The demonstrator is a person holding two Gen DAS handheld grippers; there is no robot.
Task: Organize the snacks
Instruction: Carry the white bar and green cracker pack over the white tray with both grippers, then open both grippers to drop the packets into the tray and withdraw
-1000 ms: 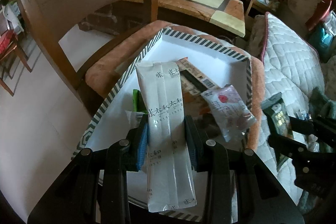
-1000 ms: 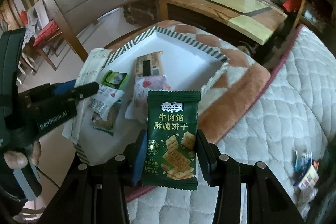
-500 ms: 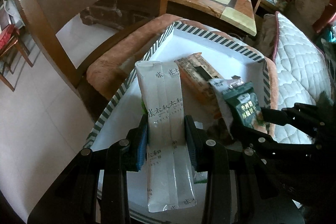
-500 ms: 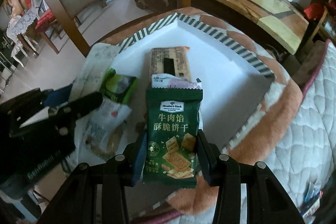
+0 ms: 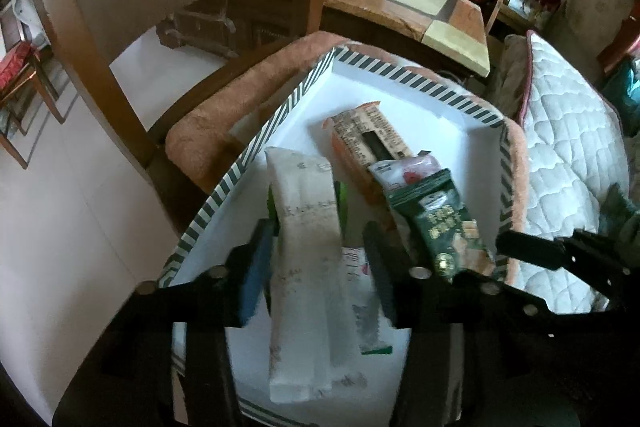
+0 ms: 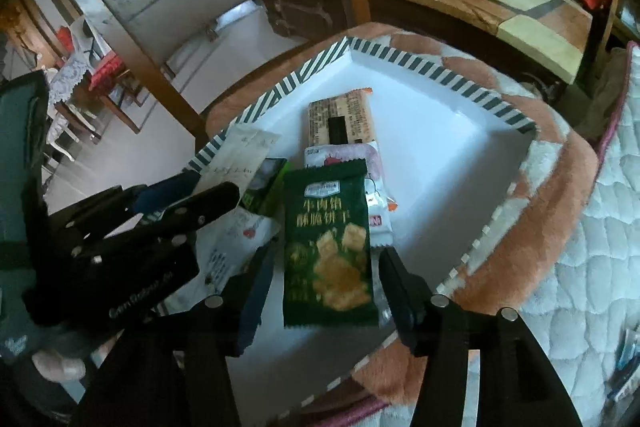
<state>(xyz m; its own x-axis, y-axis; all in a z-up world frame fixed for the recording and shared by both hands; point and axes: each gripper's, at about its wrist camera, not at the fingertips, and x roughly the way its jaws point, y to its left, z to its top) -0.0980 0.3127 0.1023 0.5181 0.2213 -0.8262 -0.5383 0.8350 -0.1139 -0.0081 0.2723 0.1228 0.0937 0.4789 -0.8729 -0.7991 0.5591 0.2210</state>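
Note:
A long white packet [image 5: 308, 247] lies blurred between the fingers of my left gripper [image 5: 320, 259], whose jaws are opening with a gap on each side. It hangs over the white tray with the striped rim [image 5: 400, 71]. In the right wrist view a dark green cracker packet [image 6: 328, 247] sits between the fingers of my right gripper [image 6: 328, 279]. These jaws are opening too, and the pads stand clear of the packet. The two grippers are side by side over the tray's near end, the left gripper [image 6: 212, 187] just left of the green packet [image 5: 440, 223].
In the tray [image 6: 400, 57] lie a brown bar [image 6: 340, 123], a pink-white packet [image 6: 372, 163], a small green packet [image 6: 264, 187] and a white one [image 6: 240, 231]. The tray rests on an orange fuzzy cushion [image 6: 552, 195]. A wooden chair [image 5: 100, 79] stands left, quilted bedding [image 5: 568, 155] right.
Both grippers' jaws have widened off their packets. The right gripper has come in over the tray with the green packet, close beside the left gripper.

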